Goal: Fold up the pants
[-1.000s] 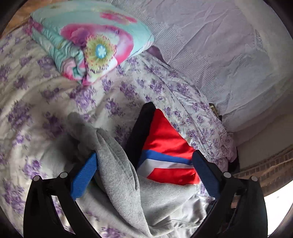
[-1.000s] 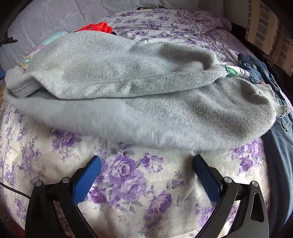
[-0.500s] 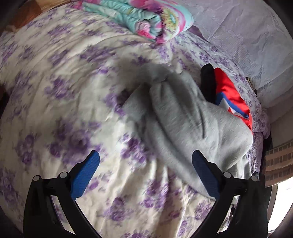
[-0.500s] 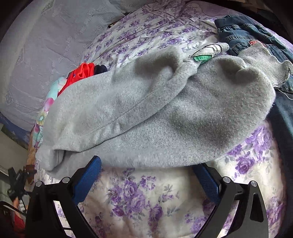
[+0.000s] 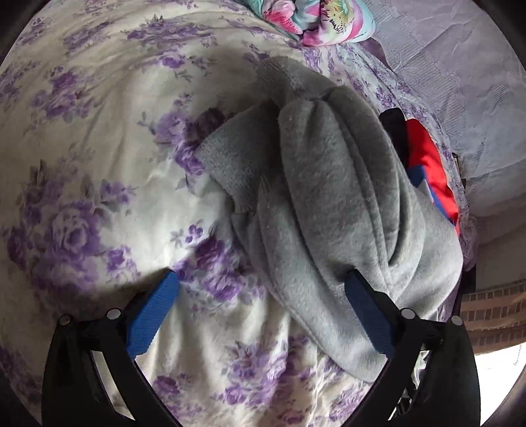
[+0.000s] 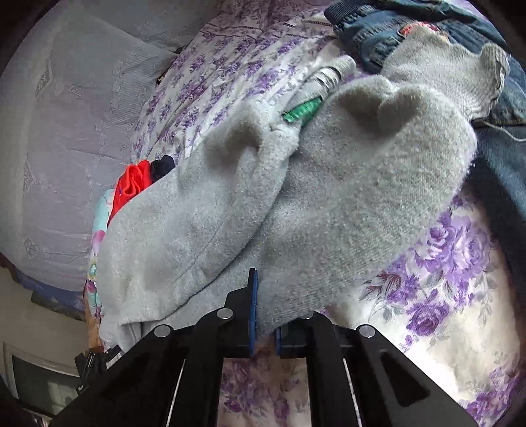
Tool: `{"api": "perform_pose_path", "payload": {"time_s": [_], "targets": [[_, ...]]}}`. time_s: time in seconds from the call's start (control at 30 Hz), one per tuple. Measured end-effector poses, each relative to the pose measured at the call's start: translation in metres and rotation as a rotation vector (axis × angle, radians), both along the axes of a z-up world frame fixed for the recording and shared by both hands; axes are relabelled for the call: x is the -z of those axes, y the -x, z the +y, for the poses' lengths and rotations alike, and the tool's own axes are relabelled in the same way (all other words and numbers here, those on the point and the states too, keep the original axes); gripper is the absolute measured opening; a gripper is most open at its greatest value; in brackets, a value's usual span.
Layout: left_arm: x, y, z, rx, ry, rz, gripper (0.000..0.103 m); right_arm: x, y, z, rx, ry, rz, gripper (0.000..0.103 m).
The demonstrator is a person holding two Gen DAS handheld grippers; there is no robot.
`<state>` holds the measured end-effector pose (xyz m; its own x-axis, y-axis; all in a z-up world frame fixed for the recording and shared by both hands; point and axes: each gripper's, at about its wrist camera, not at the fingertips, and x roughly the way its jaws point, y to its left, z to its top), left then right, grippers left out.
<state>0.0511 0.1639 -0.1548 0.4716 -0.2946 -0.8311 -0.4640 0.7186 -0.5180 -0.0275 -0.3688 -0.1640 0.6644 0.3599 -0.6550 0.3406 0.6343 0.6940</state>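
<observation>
The grey fleece pants [image 5: 332, 210] are lying bunched on the bed, spread over a floral bedsheet [image 5: 85, 184] printed with purple roses. In the left wrist view they are running as a thick, creased roll from the far middle of the bed toward the near right, with a flap of fuzzy inner fabric turning out on their left side. The left hand-held gripper [image 5: 261, 308] is hovering released over the sheet, its blue fingers [image 5: 153, 312] spread wide — the right-side one is sitting against the near edge of the pants, the other over bare sheet.

The right hand-held gripper [image 6: 263, 315] is clenched on the pants [image 6: 296, 203], its blue pads pinching the lower grey edge nearest the camera. From this side the garment is lying in two overlapping layers, a green label [image 6: 302, 111] peeking out at the seam near the top. A pair of blue jeans [image 6: 493, 157] is lying just beyond and to the right, partly under the grey cuff.

A red garment [image 5: 427, 164] with a blue and white stripe is sitting beside the pants on their far side, touching them, and a folded floral quilt [image 5: 315, 16] — pink and teal — is resting at the far end of the bed.
</observation>
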Motion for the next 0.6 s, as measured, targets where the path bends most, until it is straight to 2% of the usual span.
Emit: {"api": "perform_pose_path", "payload": {"time_s": [0.07,0.1,0.13,0.17,0.2,0.27,0.4,0.6], "targets": [[-0.003,-0.01,-0.007,0.035,-0.02,-0.024,0.097,-0.011,0.002,0.002,-0.02,0.039,-0.026,0.008],[-0.006,-0.013,-0.008,0.045,-0.017,-0.044,0.091,-0.015,0.002,0.003,-0.028,0.053,-0.03,0.008],[-0.008,-0.015,-0.009,0.055,-0.002,-0.069,0.083,-0.017,-0.001,0.004,-0.032,0.061,-0.03,0.008],[-0.009,-0.017,-0.011,0.074,0.029,-0.095,0.061,-0.018,-0.001,0.004,-0.031,0.059,-0.03,0.008],[-0.011,-0.019,-0.012,0.086,0.053,-0.106,0.052,-0.018,-0.002,0.003,-0.026,0.054,-0.029,0.008],[-0.018,-0.018,-0.014,0.094,0.053,-0.138,0.045,-0.017,-0.003,0.003,-0.016,0.042,-0.027,0.008],[-0.027,-0.01,-0.01,0.123,0.058,-0.188,0.044,-0.012,0.0,0.001,-0.016,0.029,-0.017,0.008],[0.004,0.013,0.003,0.079,0.096,-0.145,0.044,-0.005,0.007,0.0,-0.019,0.004,-0.004,0.008]]}}
